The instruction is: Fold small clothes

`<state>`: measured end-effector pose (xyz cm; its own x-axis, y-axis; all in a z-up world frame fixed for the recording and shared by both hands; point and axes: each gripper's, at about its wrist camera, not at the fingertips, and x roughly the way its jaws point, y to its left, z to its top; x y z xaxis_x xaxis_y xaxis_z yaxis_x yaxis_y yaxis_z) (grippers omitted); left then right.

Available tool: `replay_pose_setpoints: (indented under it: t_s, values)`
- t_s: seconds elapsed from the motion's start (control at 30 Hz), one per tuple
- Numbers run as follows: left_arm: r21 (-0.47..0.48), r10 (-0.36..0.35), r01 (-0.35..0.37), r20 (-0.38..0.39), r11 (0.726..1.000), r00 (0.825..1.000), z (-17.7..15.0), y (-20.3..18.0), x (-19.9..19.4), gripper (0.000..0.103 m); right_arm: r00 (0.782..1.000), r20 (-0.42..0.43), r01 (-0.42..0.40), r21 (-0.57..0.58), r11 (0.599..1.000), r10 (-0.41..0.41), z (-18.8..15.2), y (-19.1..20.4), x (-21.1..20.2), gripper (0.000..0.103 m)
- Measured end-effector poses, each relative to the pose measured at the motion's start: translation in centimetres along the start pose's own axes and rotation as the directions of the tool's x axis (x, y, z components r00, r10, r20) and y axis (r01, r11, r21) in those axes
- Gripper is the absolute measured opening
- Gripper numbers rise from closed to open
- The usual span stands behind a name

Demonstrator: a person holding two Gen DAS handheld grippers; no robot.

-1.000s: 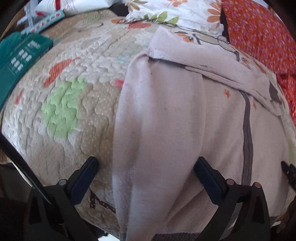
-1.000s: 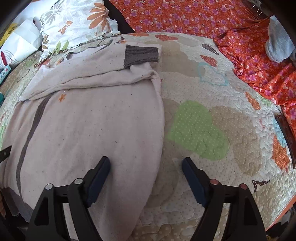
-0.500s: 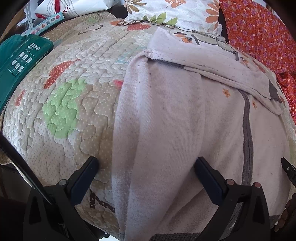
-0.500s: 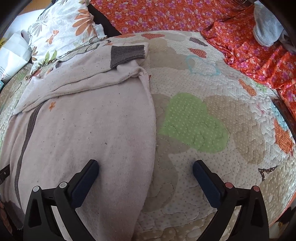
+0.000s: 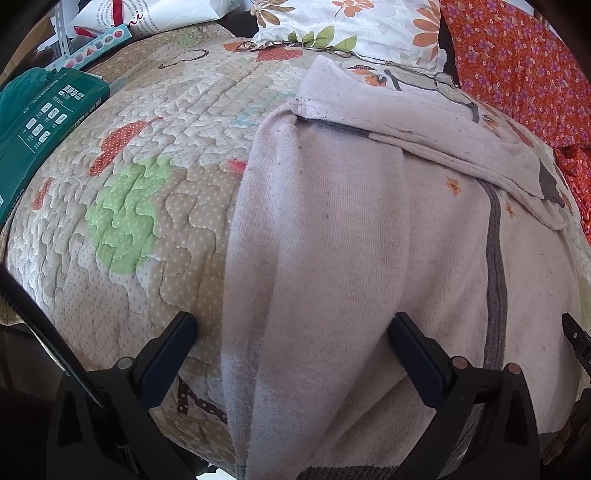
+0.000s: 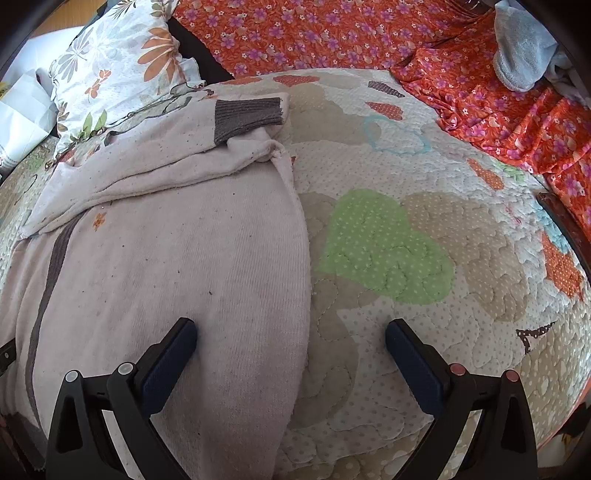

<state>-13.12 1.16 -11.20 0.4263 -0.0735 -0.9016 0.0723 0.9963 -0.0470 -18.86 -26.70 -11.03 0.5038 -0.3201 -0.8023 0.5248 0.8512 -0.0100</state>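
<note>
Left wrist view: left gripper (image 5: 291,328) with jaws spread wide, gripping nothing, straddling the left edge of a pale sweater (image 5: 332,258) spread flat on a patchwork quilt (image 5: 147,184); one sleeve (image 5: 424,133) folded across the far end; green box (image 5: 40,118) far left, floral pillow (image 5: 362,29) beyond. Right wrist view: right gripper (image 6: 291,328) likewise spread wide and empty, straddling the sweater (image 6: 166,277) at its right edge, left finger (image 6: 170,354) over the fabric, right finger (image 6: 413,358) over the quilt (image 6: 406,240); grey cuff (image 6: 247,116) at the far end; orange flowered cloth (image 6: 480,92) far right
</note>
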Motion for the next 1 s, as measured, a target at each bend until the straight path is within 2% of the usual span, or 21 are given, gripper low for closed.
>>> replay_pose_setpoints:
  t_s: [0.5,1.0]
  values:
    - [-0.008,0.001,-0.001,0.001,1.000,1.000,0.08,0.05,-0.04,0.103,0.998,0.052,0.035,0.025,0.999,-0.036,-0.34,0.43,0.10,0.103]
    - [-0.027,0.008,-0.008,-0.005,1.000,1.000,0.25,0.12,0.15,0.103,0.995,0.093,0.034,0.050,0.998,-0.039,-0.60,0.35,0.20,0.103]
